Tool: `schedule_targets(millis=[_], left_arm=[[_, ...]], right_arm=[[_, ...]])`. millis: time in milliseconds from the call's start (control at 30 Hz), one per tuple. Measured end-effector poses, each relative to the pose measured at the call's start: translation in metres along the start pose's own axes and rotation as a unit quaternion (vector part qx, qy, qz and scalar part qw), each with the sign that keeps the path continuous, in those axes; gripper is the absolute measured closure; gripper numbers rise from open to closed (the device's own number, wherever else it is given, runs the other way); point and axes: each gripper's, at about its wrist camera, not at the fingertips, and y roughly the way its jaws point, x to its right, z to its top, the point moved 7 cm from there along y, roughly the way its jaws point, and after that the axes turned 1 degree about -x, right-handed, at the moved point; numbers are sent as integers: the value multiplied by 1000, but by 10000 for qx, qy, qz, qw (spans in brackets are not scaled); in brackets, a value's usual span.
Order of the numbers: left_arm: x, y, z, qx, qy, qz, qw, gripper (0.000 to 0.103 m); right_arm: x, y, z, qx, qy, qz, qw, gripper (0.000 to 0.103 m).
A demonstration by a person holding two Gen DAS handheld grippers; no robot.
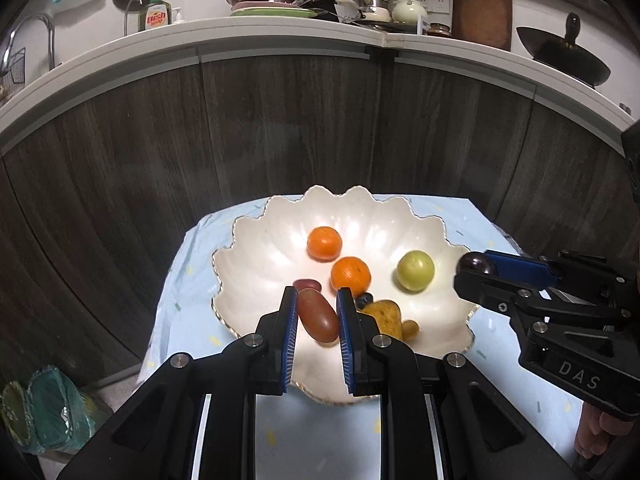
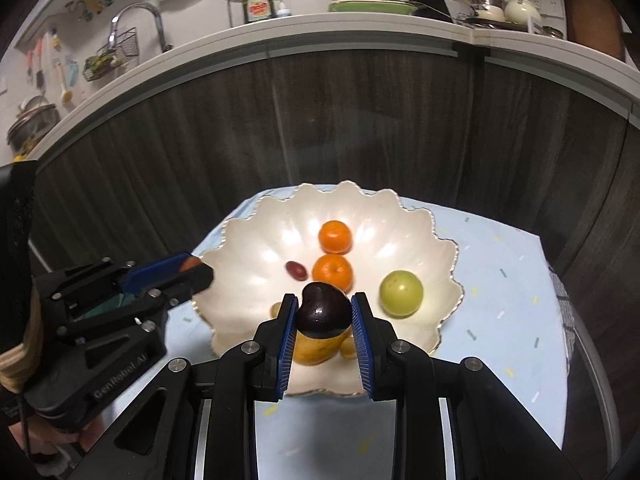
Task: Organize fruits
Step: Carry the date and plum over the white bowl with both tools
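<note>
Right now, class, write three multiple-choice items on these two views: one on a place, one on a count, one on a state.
1. Where does the green fruit lie?
A. in the scalloped bowl
B. on the blue cloth
C. on the counter

2. How many oranges are in the bowl?
A. one
B. two
C. four

3. What does the right gripper hold?
A. nothing
B. an orange
C. a dark plum

Key: 1 A, it rests inside the rim; 2 B, one orange behind another; 3 C, its jaws press the plum's sides.
</note>
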Motion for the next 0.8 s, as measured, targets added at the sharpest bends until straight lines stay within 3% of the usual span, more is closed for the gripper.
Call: schedule_targets(millis=[400,800], left_arm=[[-13,40,5,-244,-10,142,9996,83],[-17,65,-1,-554,-62,151,9983,81]], right_arm=[[28,36,-3,-367,223,-537,9976,75],[43,58,-10,-655,416,-724,9944,74]])
